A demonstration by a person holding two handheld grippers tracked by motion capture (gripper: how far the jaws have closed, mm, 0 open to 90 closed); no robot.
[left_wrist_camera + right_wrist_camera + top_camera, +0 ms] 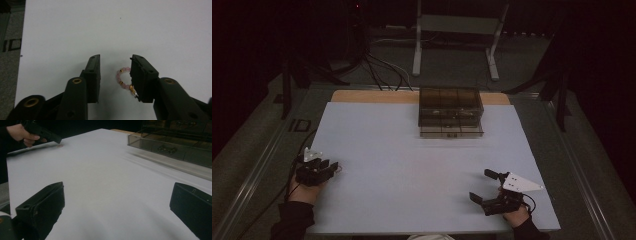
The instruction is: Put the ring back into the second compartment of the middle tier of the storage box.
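Left gripper (115,75): jaws narrowly apart, straddling a small pink-and-gold bead bracelet (123,80) lying flat on the white table (75,30); bracelet crowds one jaw. Judged step: pick-up. Centre the loop, keep tips low, close gently. Right gripper (117,207): jaws wide, holding nothing. Far edge: smoky clear drawer box (451,113), probable destination.

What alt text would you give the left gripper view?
A small bracelet of pink beads with gold spacers lies on a white table surface between the open jaws of the left gripper, its right side hidden behind the right-hand jaw. The two black jaws rise from the bottom edge; a strip of grey floor shows at far left.
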